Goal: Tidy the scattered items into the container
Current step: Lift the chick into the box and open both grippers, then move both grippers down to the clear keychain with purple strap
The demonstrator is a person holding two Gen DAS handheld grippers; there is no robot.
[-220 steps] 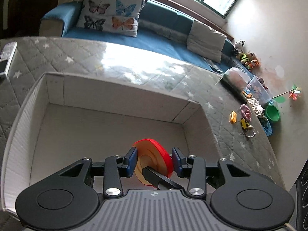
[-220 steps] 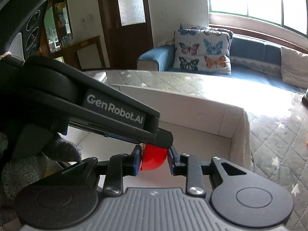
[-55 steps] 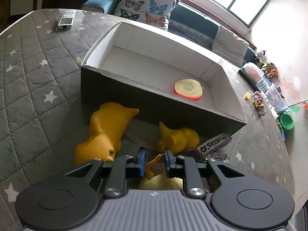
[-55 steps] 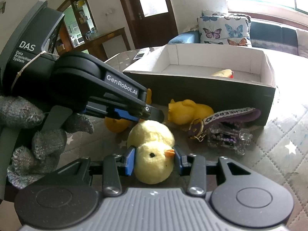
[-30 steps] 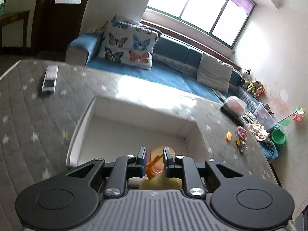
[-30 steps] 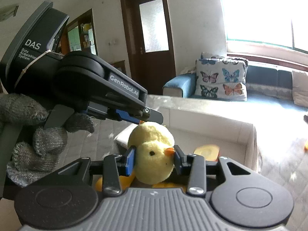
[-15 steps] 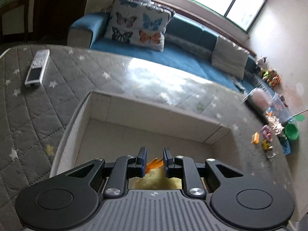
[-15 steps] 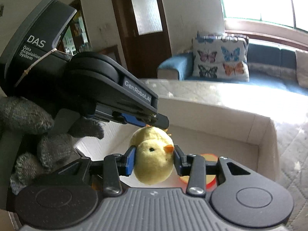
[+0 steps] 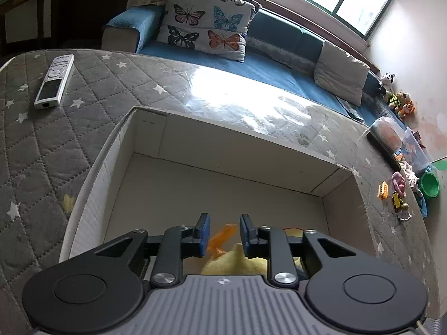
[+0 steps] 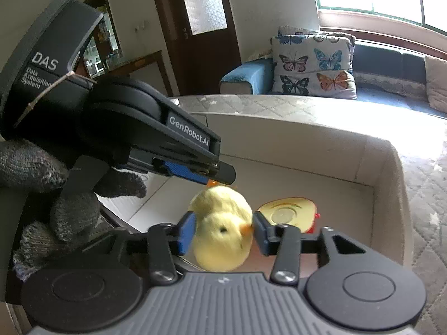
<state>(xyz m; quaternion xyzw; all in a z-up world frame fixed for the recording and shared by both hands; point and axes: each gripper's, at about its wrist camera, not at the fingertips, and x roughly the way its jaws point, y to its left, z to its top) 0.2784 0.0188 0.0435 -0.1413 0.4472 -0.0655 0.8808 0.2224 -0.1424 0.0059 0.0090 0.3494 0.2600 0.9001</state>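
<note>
A yellow plush chick [image 10: 223, 234] hangs inside the white cardboard box [image 9: 97, 167], just above its floor. My right gripper [image 10: 223, 231] has the chick's head between its blue pads; the jaws are opening and the blurred chick no longer looks squeezed. My left gripper [image 9: 223, 233] is opening around the chick's orange foot [image 9: 223, 237], with a gap at each pad. In the right wrist view the left gripper [image 10: 220, 176] reaches in from the left, held by a gloved hand [image 10: 56, 195]. A red-rimmed yellow disc [image 10: 287, 215] lies on the box floor beside the chick.
The box [image 10: 307, 153] sits on a grey quilted star cover [image 9: 42, 139]. A remote control [image 9: 54, 81] lies at the cover's far left. Behind are a blue sofa with a butterfly cushion [image 9: 206, 28]; small toys [image 9: 396, 195] and a green bowl [image 9: 430, 185] lie at the right.
Both grippers came forward and down into the box with the chick. Both pairs of pads have spread a little, and the chick now sits lower and blurred between the right pads.
</note>
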